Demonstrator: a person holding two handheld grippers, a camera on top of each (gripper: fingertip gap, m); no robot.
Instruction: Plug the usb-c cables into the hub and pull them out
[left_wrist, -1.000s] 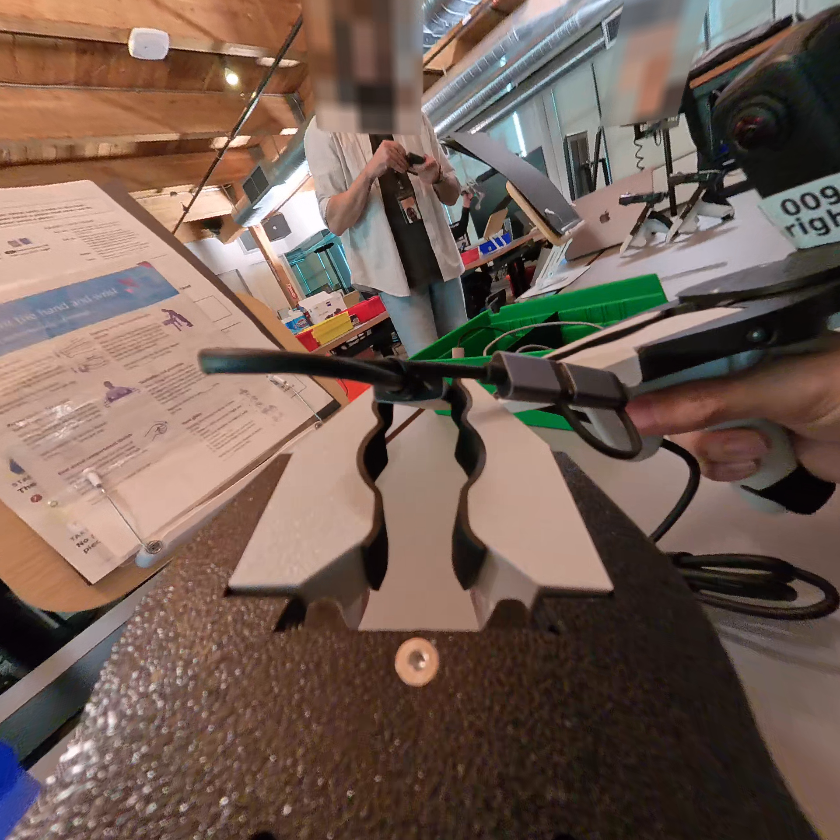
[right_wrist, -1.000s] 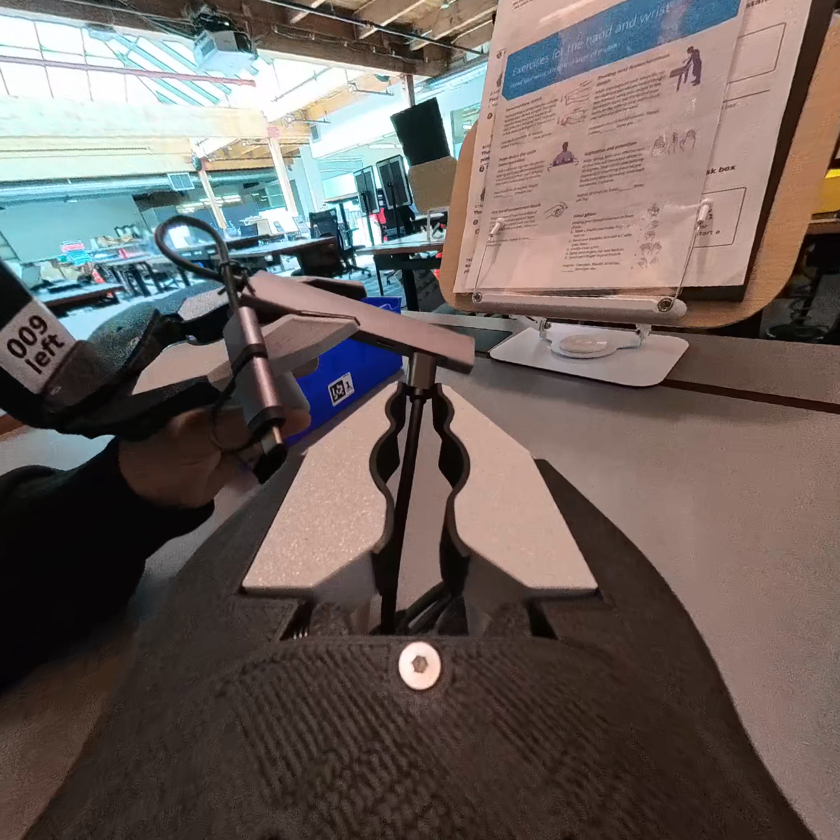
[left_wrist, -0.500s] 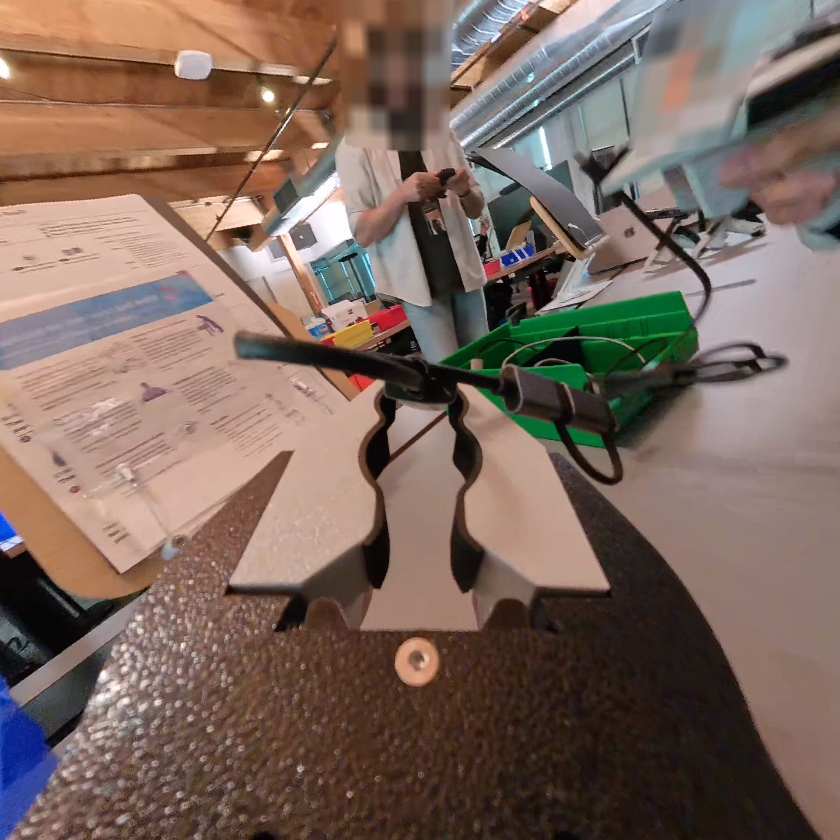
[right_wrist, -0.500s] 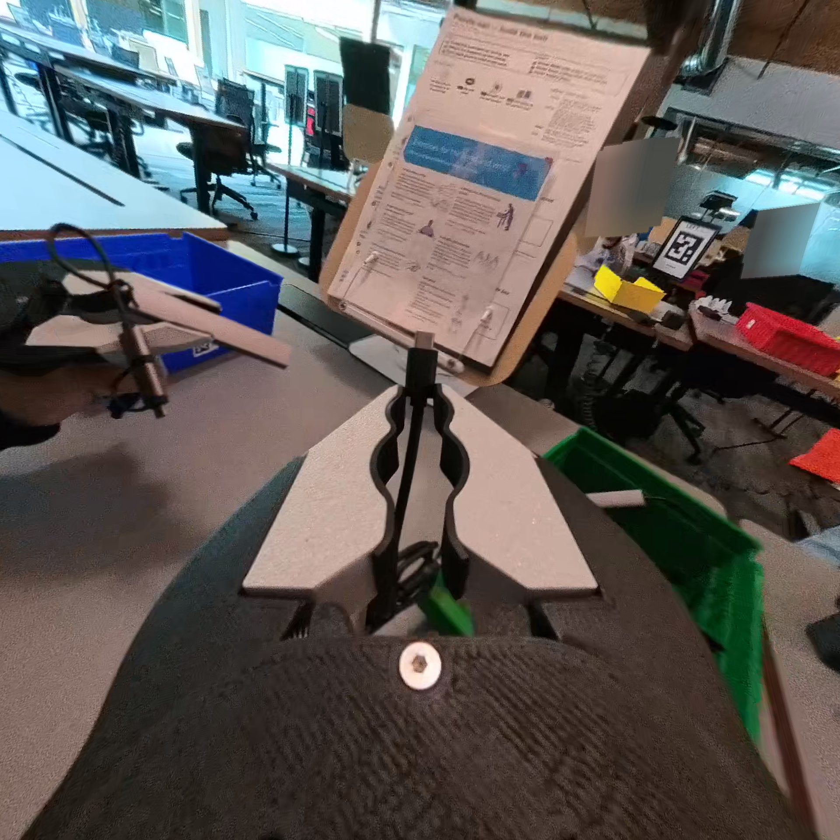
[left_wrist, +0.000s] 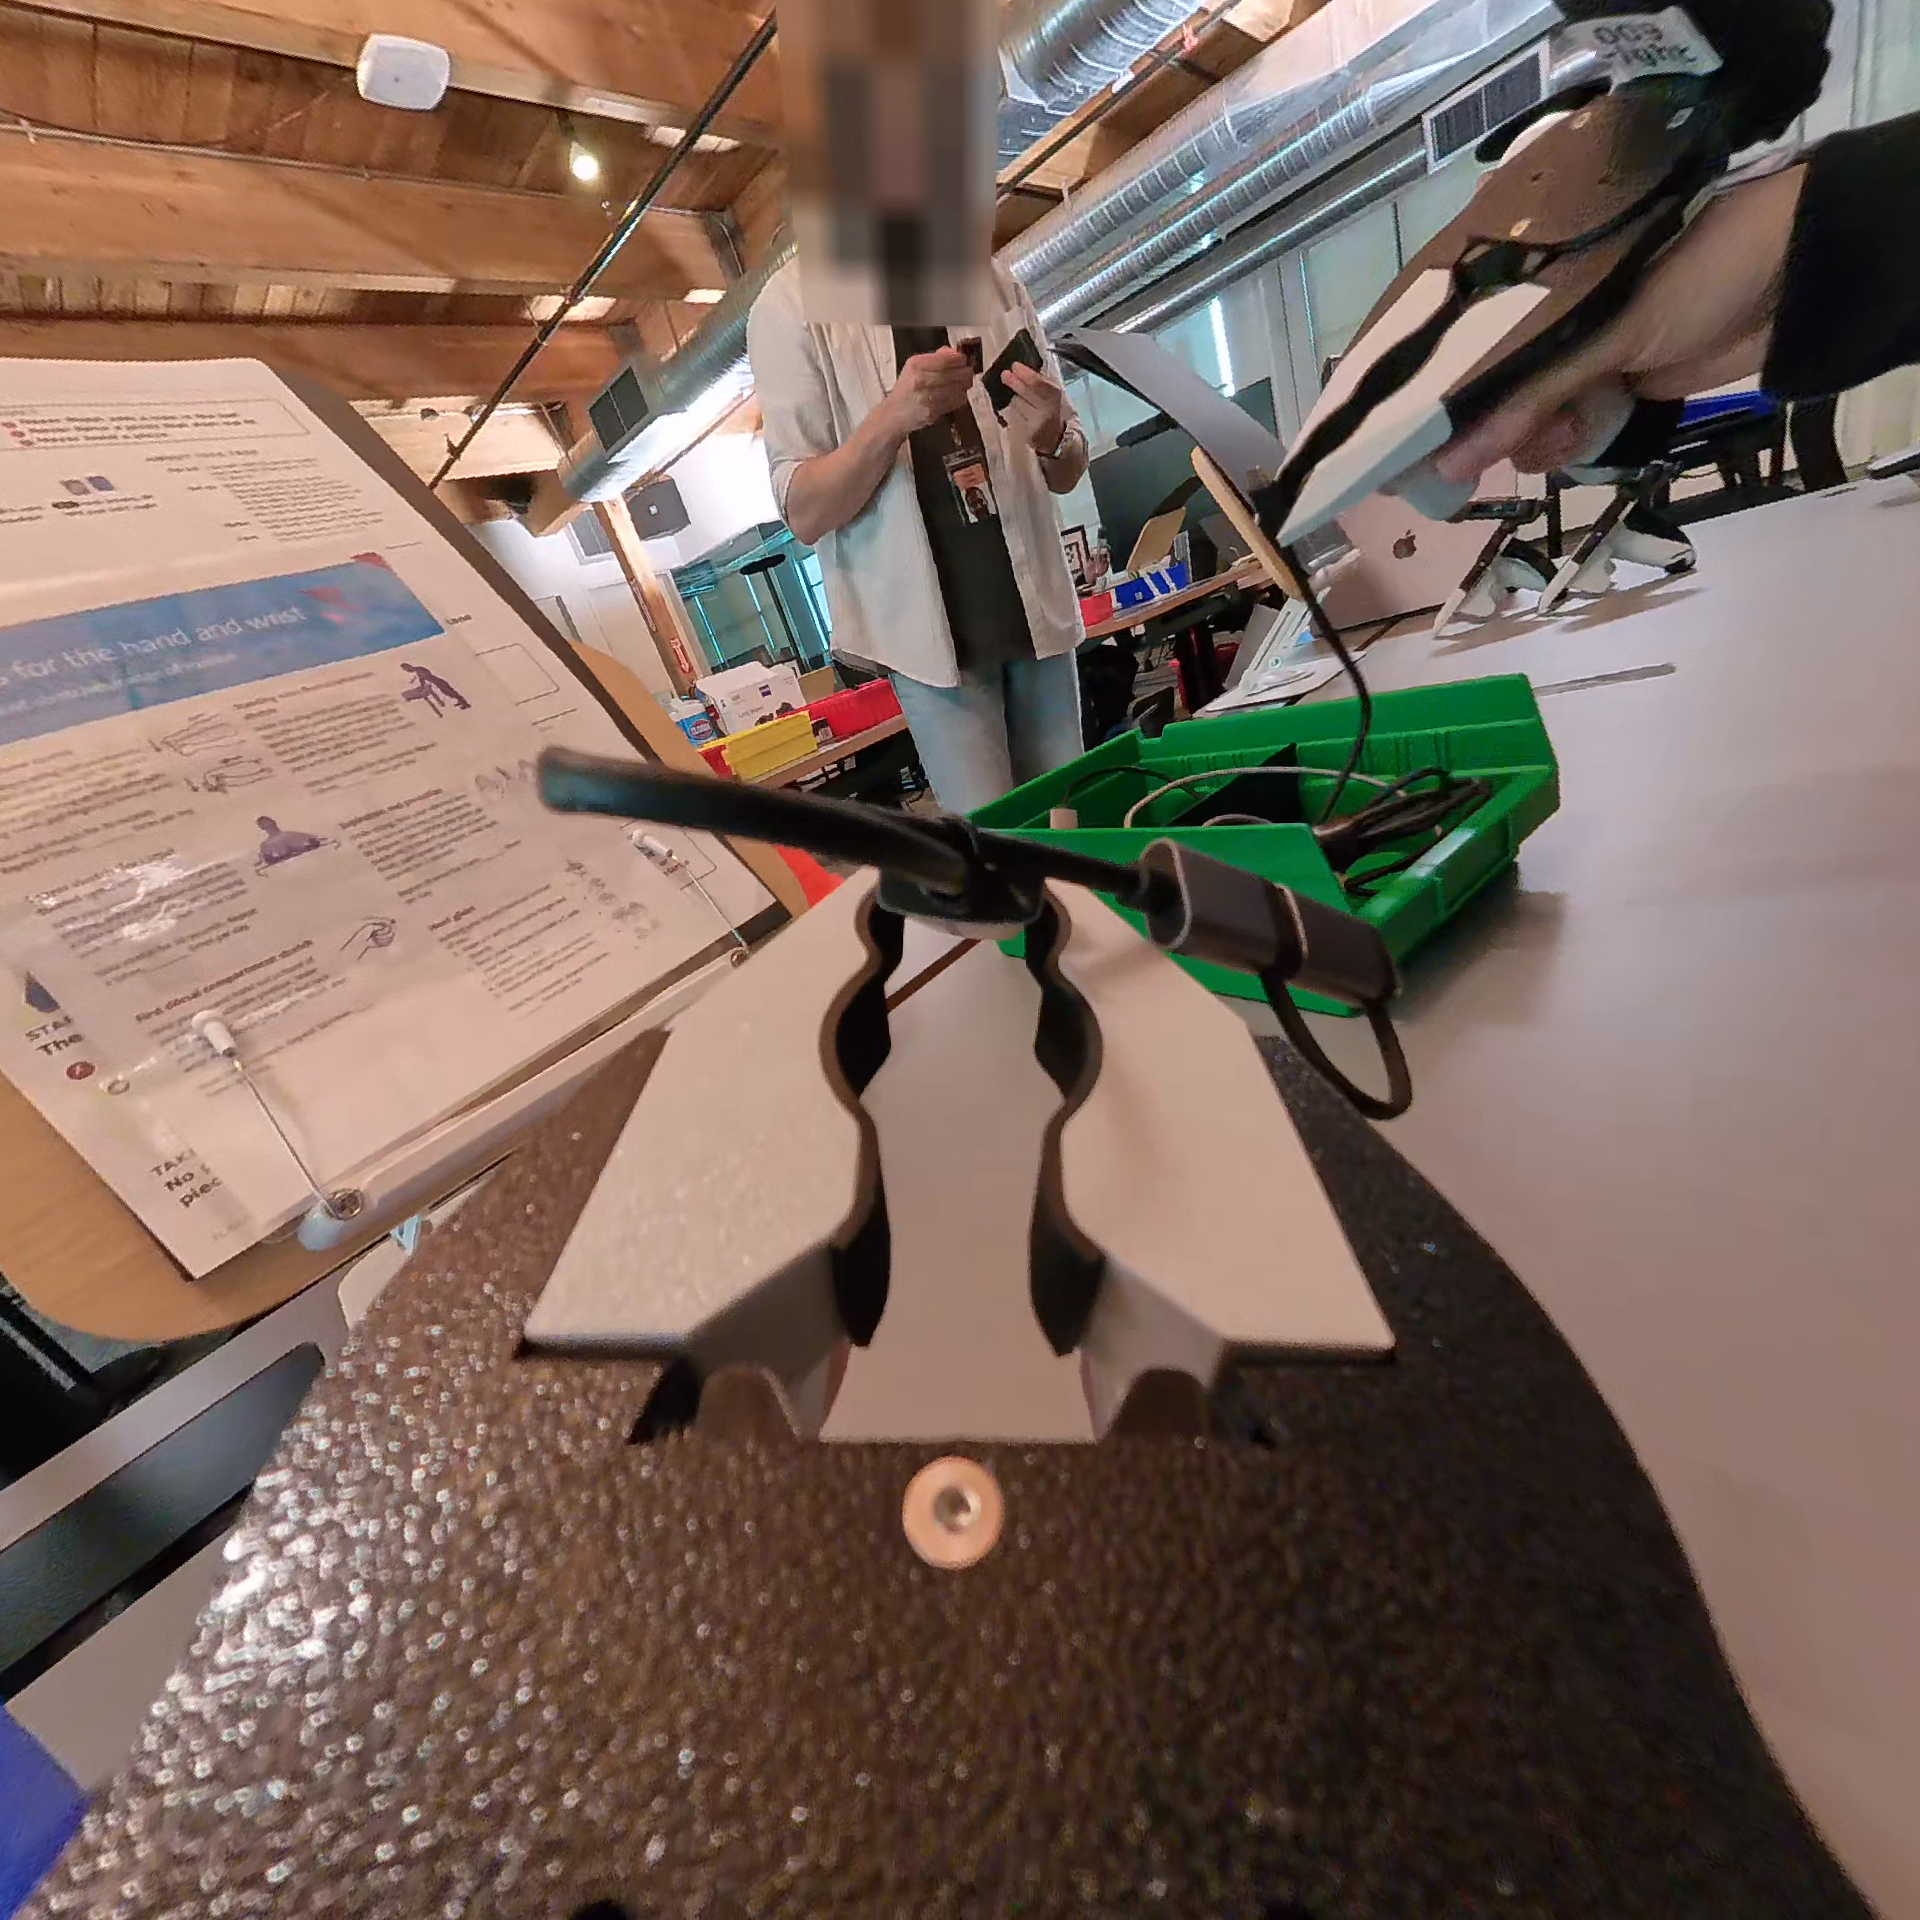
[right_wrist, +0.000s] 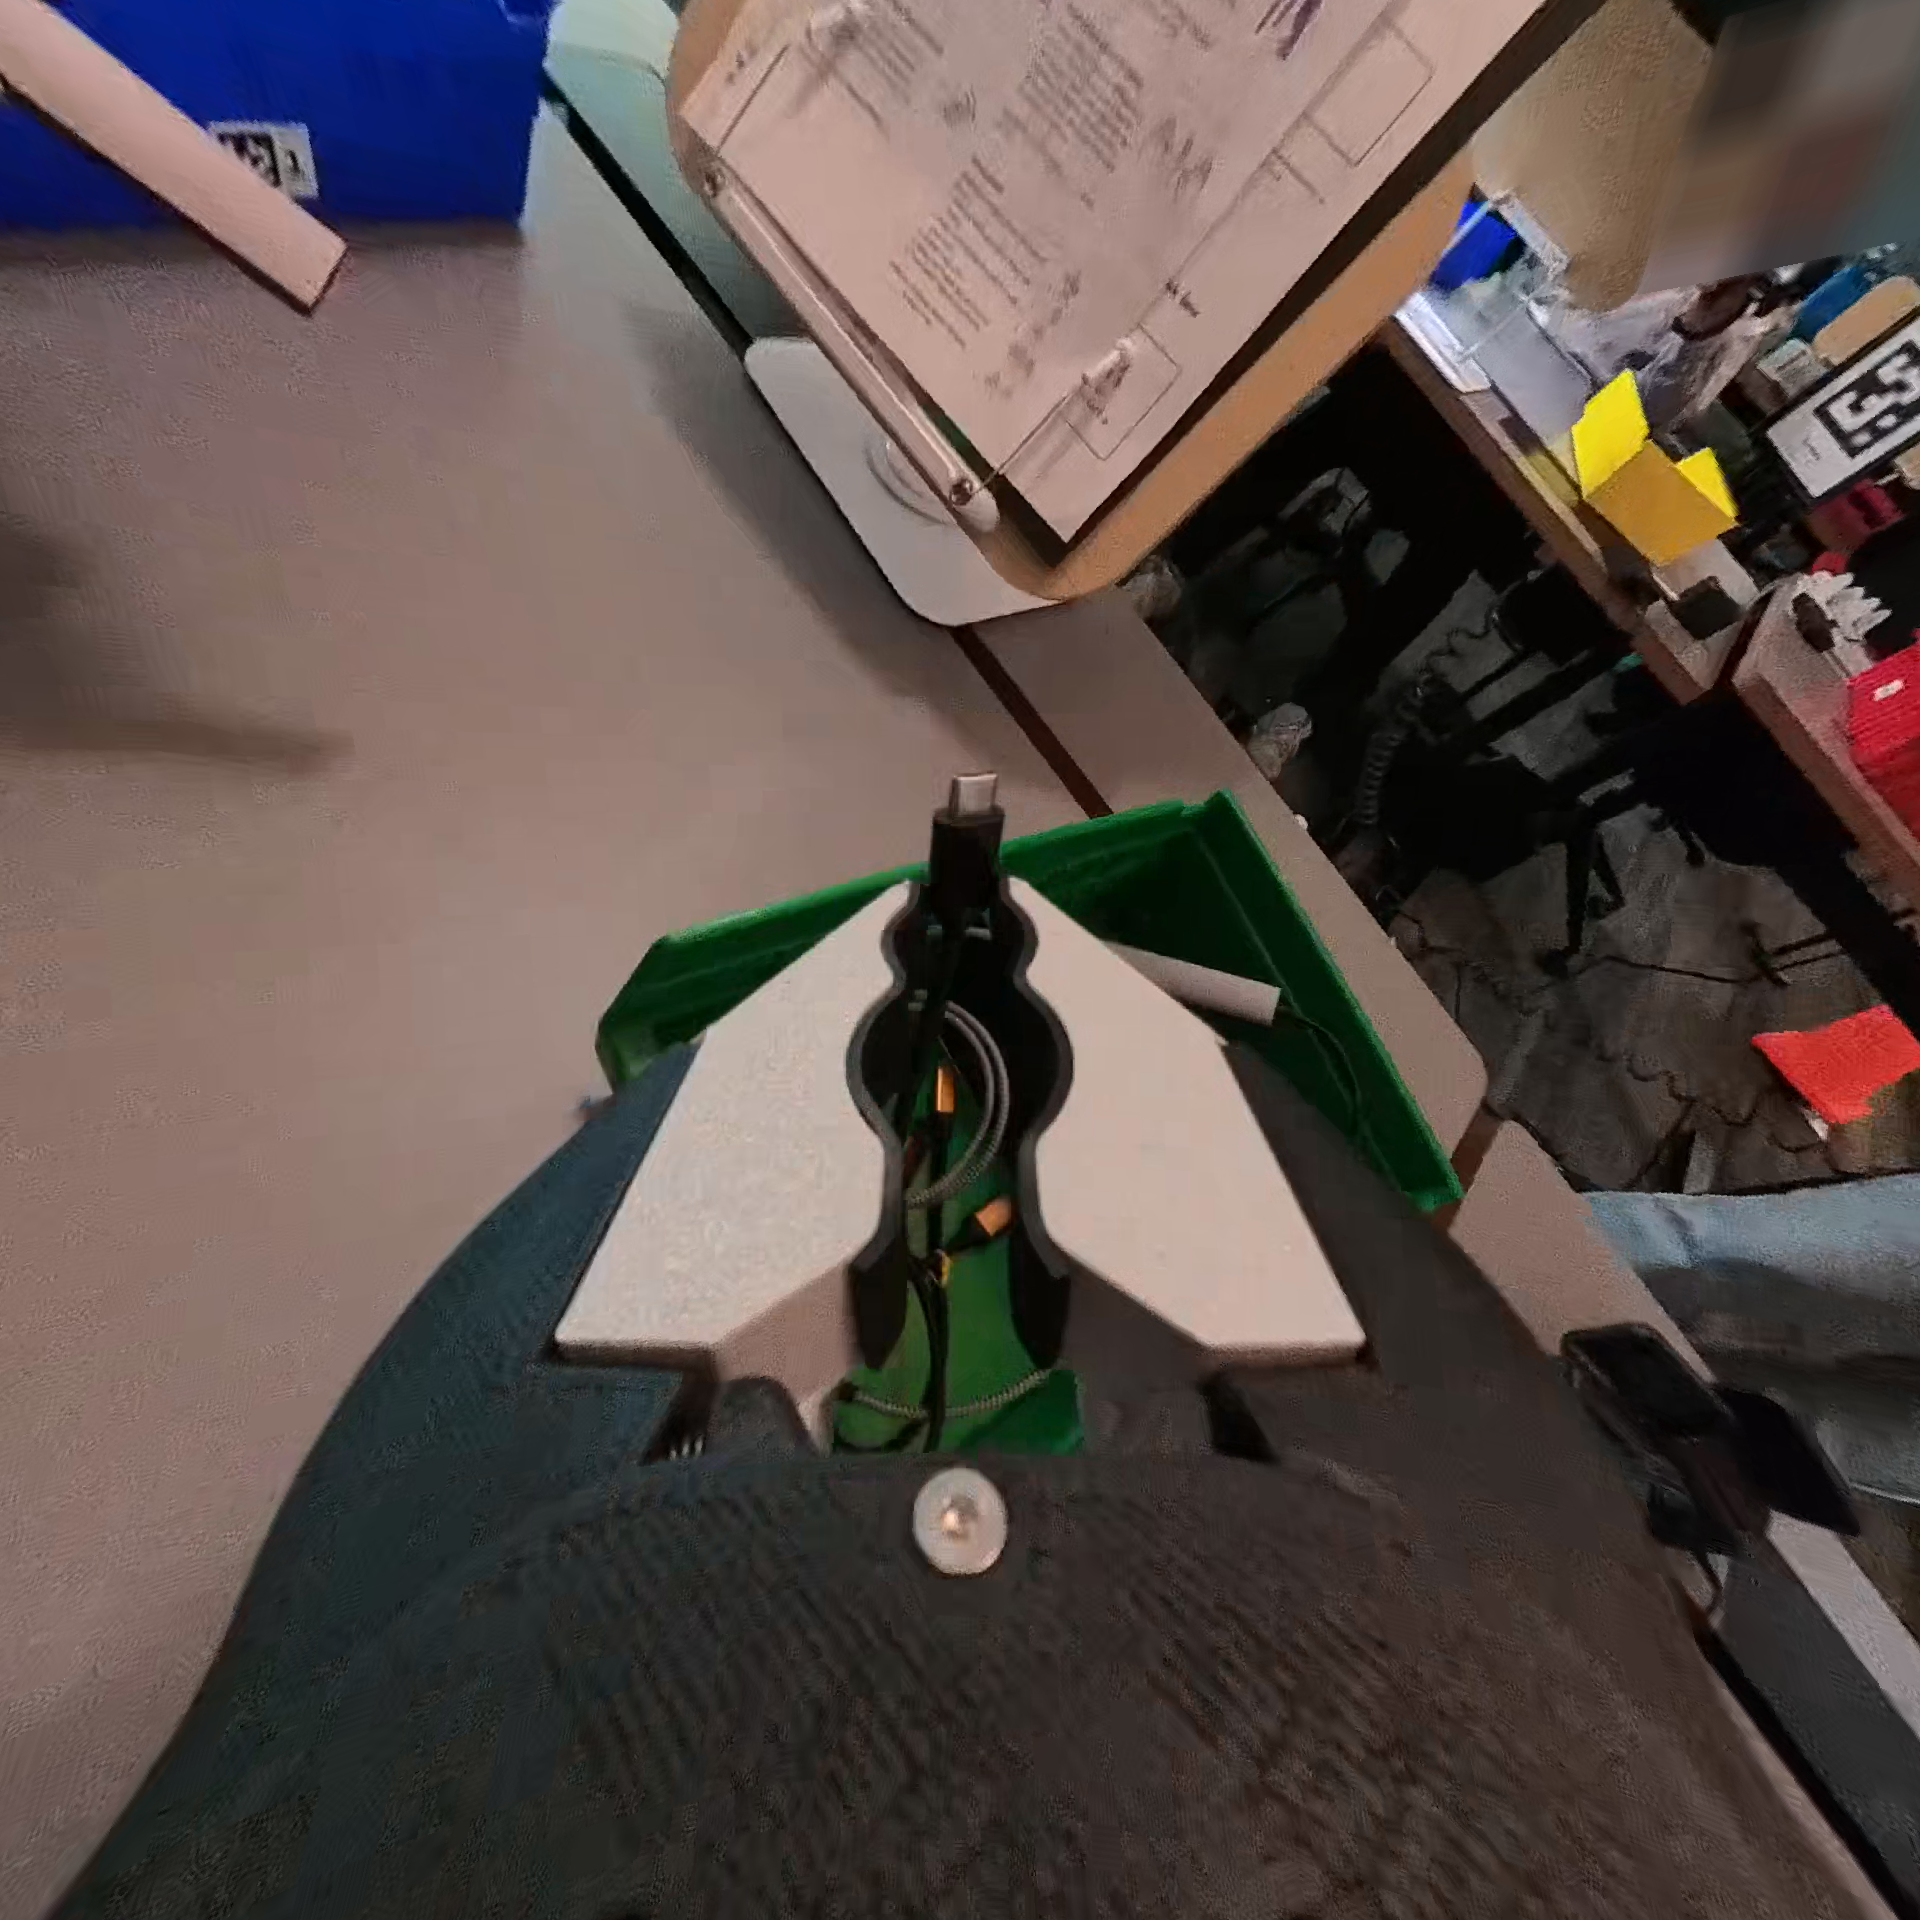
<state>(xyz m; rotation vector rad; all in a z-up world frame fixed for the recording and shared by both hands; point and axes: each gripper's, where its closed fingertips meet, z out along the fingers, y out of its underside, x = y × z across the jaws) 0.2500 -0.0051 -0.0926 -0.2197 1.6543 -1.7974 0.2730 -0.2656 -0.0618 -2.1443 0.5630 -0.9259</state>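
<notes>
1. Hub (left_wrist: 1273, 928): small grey block, held off the table by its own black lead, which the left gripper (left_wrist: 958, 902) pinches at the fingertips. The hub's far end points right, toward the green bin (left_wrist: 1475, 852); a short black loop hangs under it. No cable is plugged into the end that shows.
2. USB-C cable (right_wrist: 961, 847): right gripper (right_wrist: 961, 894) closed on the black plug body, bare metal tip sticking out past the fingertips. Plug and hub are well apart, so I judge this cable pulled out, or not yet inserted.
3. Why held so: gripping the hub by its lead leaves the port end free; gripping the plug just behind the tip keeps it stiff for insertion.
4. Left wrist view only: right gripper raised high at upper right, its cable drooping into the green bin, where more cables lie coiled. A person stands beyond the table (left_wrist: 1714, 1039); a document stand (left_wrist: 312, 831) is at left.
5. Right wrist view only: the plug tip itself, and braided cables with orange ends in the bin directly beneath the fingers. The hub is not in this view; blurred.
6. Next (judgement): bring the plug level with the port before pushing.
</notes>
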